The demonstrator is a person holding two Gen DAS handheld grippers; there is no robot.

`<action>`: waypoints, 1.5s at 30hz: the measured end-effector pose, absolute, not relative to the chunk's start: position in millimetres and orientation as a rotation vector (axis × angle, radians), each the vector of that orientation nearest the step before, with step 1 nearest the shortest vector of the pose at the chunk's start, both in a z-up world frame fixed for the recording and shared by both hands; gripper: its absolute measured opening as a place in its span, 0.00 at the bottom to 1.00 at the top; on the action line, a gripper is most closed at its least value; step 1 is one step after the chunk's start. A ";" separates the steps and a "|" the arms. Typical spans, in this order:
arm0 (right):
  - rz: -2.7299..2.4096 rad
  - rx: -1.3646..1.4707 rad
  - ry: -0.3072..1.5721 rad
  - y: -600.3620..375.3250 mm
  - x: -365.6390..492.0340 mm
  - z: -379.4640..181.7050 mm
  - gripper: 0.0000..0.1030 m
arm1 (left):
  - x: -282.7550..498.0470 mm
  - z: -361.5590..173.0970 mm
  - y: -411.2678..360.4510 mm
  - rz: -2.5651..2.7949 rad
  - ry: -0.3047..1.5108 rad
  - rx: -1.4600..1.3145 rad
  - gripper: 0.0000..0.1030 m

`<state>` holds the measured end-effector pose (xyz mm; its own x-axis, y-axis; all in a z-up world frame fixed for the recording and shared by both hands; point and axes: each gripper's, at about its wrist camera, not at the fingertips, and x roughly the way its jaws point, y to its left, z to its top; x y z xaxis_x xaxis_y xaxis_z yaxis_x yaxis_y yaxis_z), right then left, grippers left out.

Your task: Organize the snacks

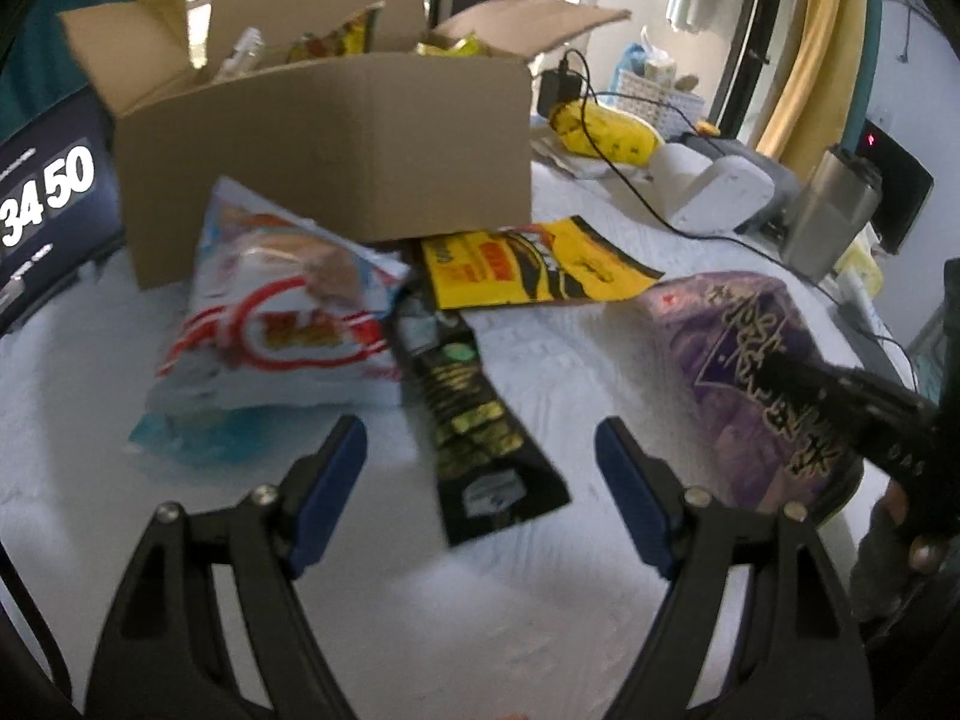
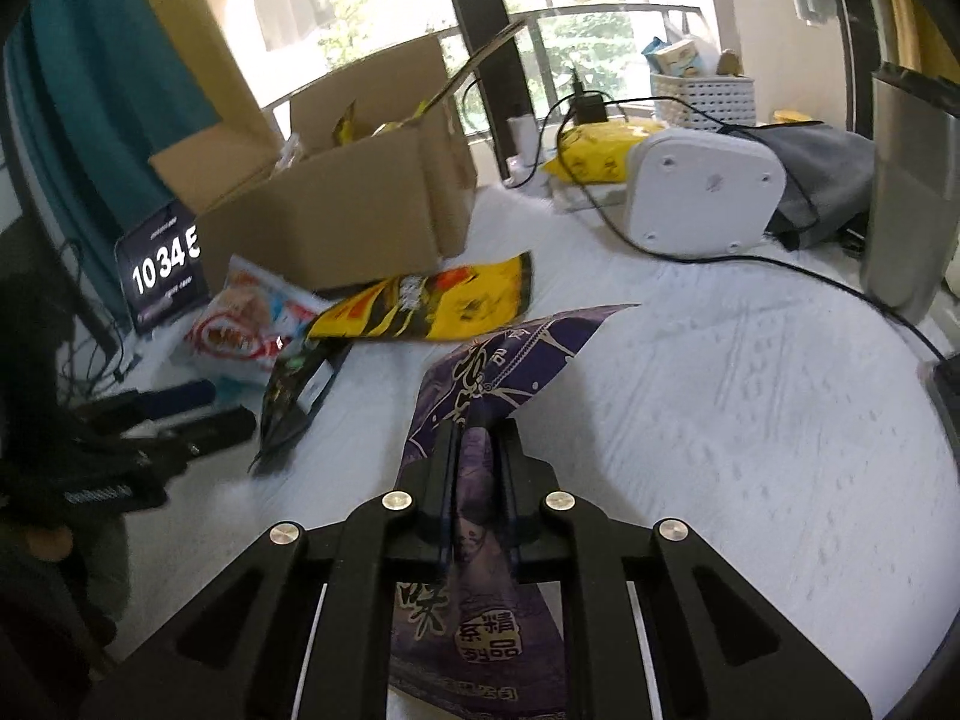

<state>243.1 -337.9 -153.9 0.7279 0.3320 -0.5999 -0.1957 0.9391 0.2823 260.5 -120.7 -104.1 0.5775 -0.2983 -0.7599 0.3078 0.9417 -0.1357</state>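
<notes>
- Purple foil gives the held snack bag (image 2: pixel 480 396) its look: a thin, crinkly packet with gold lettering, probably light and soft, likely to flop and slide if taken by its puffed middle.
- The right gripper (image 2: pixel 477 438) is pressed together on the packet's flat edge at centre frame of the right wrist view, the bag's body bulging toward the lower frame beneath the jaws. A sealed seam like that seems the surest place to hold.
- From the left wrist view the same purple bag sits at the right of the frame, crossed by the right gripper's dark arm.
- The left gripper (image 1: pixel 480 480) stands spread and empty, low in its frame, above a black snack pouch (image 1: pixel 474 420) lying flat on the white-covered bench (image 1: pixel 570 348).
- A red-and-white bread packet (image 1: pixel 282 312) lies at left of that frame, puffy and easily crushed; a yellow snack bag (image 1: pixel 540 264) has one end tucked under the cardboard box (image 1: pixel 324 162).
- The box, at upper left, is open with its flaps up and already holds several packets; its raised flaps and rim are the edges to clear.
- Open bench lies at right of the right wrist view, bounded by a black cable (image 2: pixel 810 276) and a white appliance (image 2: pixel 702 192).
</notes>
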 end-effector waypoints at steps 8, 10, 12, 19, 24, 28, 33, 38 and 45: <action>0.298 0.243 0.695 -360.3 261.6 -152.8 0.13 | 283.4 -121.3 -138.3 -0.321 0.917 0.050 0.41; 0.299 0.245 0.691 -362.2 262.6 -151.4 0.13 | 285.3 -122.1 -134.7 -0.311 0.919 0.036 0.35; 0.300 0.247 0.684 -362.5 263.2 -148.7 0.13 | 283.8 -120.0 -131.8 -0.303 0.919 0.032 0.31; 0.294 0.234 0.643 -360.4 256.2 -131.7 0.13 | 262.0 -94.1 -119.2 -0.324 0.856 0.023 0.24; 0.278 0.210 0.592 -356.5 248.8 -108.9 0.13 | 247.5 -56.3 -106.7 -0.339 0.760 0.013 0.09; 0.274 0.191 0.540 -348.2 242.8 -86.1 0.13 | 242.7 -41.3 -98.2 -0.345 0.723 0.023 0.09; 0.274 0.176 0.509 -338.4 237.0 -73.2 0.13 | 247.4 -61.7 -95.1 -0.352 0.808 0.011 0.12; 0.275 0.180 0.526 -336.4 234.6 -78.6 0.13 | 253.0 -97.5 -99.4 -0.350 0.910 0.011 0.66; 0.261 0.198 0.540 -346.4 238.8 -84.8 0.13 | 260.2 -133.0 -110.9 -0.351 0.959 0.040 0.64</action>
